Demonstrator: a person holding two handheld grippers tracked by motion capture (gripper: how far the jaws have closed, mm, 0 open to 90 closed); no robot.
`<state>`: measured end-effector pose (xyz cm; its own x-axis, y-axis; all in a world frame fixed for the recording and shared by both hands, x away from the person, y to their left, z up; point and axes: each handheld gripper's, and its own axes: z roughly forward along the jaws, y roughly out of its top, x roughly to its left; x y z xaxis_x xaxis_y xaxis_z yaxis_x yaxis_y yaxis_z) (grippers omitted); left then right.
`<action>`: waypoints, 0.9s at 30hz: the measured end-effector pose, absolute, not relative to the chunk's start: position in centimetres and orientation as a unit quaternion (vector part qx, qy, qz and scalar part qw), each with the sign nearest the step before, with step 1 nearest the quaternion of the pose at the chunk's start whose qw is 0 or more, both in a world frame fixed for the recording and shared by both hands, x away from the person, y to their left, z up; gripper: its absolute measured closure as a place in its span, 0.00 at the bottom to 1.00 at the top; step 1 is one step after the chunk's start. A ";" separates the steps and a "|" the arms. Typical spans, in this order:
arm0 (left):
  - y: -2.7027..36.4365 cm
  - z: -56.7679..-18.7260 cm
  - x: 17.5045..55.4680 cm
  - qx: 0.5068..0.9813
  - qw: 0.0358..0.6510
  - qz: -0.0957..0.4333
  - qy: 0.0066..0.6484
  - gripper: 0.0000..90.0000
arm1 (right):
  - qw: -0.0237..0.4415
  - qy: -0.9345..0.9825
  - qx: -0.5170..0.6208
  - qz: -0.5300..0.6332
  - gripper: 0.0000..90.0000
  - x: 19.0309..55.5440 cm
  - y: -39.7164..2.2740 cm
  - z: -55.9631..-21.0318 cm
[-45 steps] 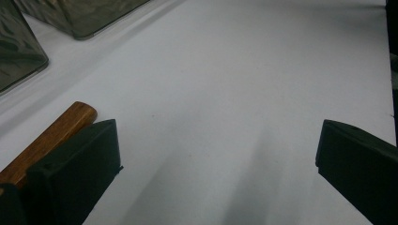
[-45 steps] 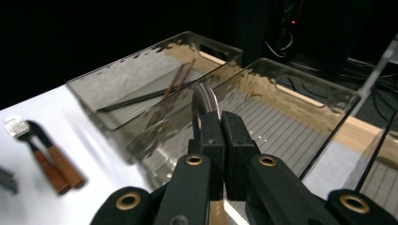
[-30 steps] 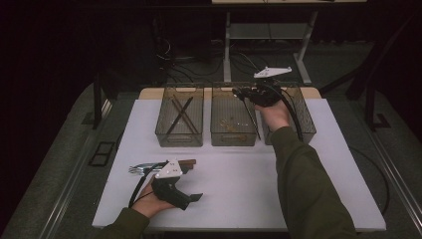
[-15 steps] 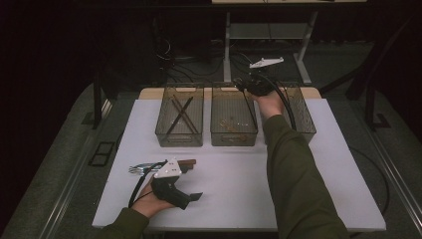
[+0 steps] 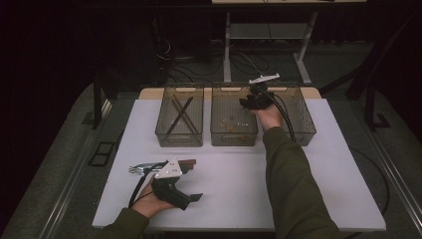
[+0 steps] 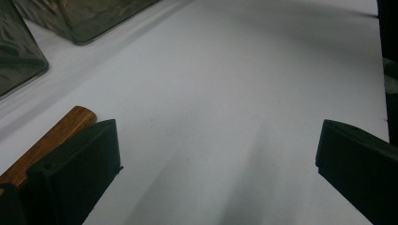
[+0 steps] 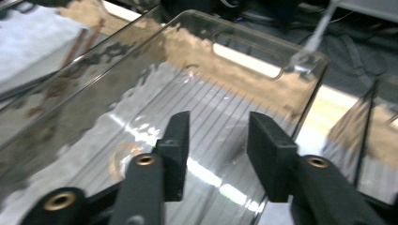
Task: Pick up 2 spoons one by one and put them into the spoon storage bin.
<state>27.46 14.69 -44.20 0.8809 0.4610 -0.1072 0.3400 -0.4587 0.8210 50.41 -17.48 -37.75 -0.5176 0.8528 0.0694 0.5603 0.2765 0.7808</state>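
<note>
While the left tongs (image 5: pixel 149 168) rest parted beside the wooden-handled cutlery (image 5: pixel 161 165) on the tabletop (image 5: pixel 234 174), the right tongs (image 7: pixel 216 140), just opened and empty, hang over the middle bin (image 5: pixel 234 137); the cutlery looks stiff, light and slippery, so grip its handle.

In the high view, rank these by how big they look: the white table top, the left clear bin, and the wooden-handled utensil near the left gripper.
1. White table top, by far the largest.
2. Left clear bin.
3. Wooden-handled utensil, the smallest; the left gripper partly covers it.

Dim surroundings, glare, motion blur
</note>
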 end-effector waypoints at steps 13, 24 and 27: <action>14.5 -44.3 27.4 0.849 0.464 0.065 0.243 0.00 | 0.152 0.740 0.468 0.458 0.26 46.4 -20.5 -37.4; 14.7 -44.3 27.5 0.854 0.455 0.065 0.244 0.00 | 0.156 0.760 0.425 0.466 0.19 41.4 -22.0 -37.5; 14.7 -44.4 27.6 0.855 0.454 0.065 0.244 0.00 | 0.153 0.761 0.418 0.473 0.19 39.8 -22.4 -37.8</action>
